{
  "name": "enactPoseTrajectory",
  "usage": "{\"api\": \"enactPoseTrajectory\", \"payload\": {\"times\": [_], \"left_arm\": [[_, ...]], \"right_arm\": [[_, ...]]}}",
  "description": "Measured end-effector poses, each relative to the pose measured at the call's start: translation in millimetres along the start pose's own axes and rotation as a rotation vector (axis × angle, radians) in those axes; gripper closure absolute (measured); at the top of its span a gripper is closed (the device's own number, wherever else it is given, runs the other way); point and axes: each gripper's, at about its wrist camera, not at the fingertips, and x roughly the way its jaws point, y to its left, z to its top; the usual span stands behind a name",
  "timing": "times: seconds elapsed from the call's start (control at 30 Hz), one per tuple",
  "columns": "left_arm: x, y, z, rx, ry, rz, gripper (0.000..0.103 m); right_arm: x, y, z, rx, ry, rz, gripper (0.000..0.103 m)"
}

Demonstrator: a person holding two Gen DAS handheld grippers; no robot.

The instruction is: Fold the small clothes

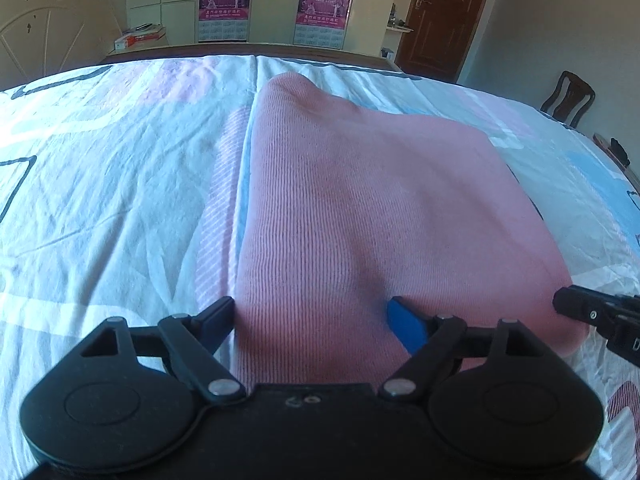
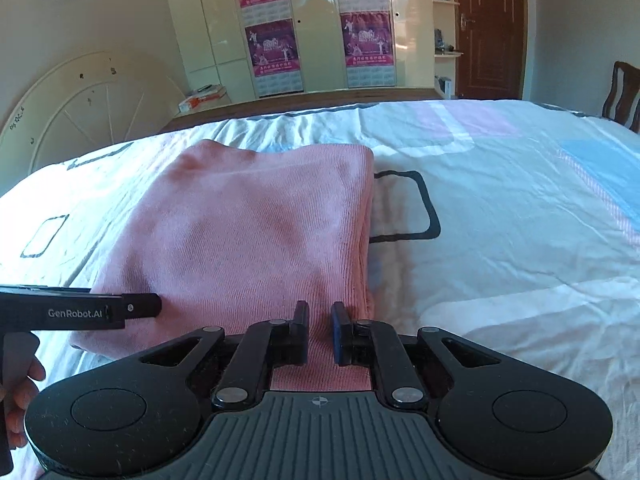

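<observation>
Now left fingers gape over the pink garment; right fingers pinch it.

Dim bluish daylight, soft shadows, strong fisheye bending at edges.

We are looking across a bed sheet printed in white, pink and blue. Behind it we are seeing cream wardrobes carrying magenta calendar posters, a brown door and a wooden chair.
</observation>
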Motion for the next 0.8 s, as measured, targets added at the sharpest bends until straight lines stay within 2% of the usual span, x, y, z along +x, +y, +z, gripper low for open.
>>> {"api": "enactPoseTrajectory", "payload": {"times": [0.07,0.27,0.37,0.6,0.63,0.7,0.73,0.8], "left_arm": [[0.6,-0.1,-1.2,0.002,-0.002,0.002,0.017],[-7.2,0.5,0.2,-0.001,0.0,-0.014,0.019],[-2.5,-0.9,-1.7,0.008,0.009,-0.006,0.018],[-6.7,-1.3,1.8,-0.008,0.007,-0.026,0.018],[-7.4,-0.9,2.8,-0.012,0.003,-0.027,0.018],[-4.3,0.0,4.1,-0.016,0.004,-0.028,0.016],[-0.9,0.9,5.2,-0.017,0.015,-0.027,0.015],[0.4,4.3,7.5,-0.031,0.025,-0.04,0.015]], "right_arm": [[9.9,-4.4,-9.2,0.004,0.043,-0.019,0.092],[-5.5,-7.7,-5.3,0.026,-0.002,0.007,0.092],[6.6,-10.1,-12.5,0.013,0.048,-0.015,0.092],[-6.6,-18.3,-7.6,0.068,0.018,0.016,0.091],[-6.2,-18.4,-8.0,0.063,0.021,0.016,0.088],[4.0,-19.4,-10.8,0.042,0.069,0.007,0.061],[9.0,-21.2,-11.6,0.044,0.096,-0.014,0.044],[6.7,-28.9,-9.4,0.075,0.08,-0.004,0.043]]}}
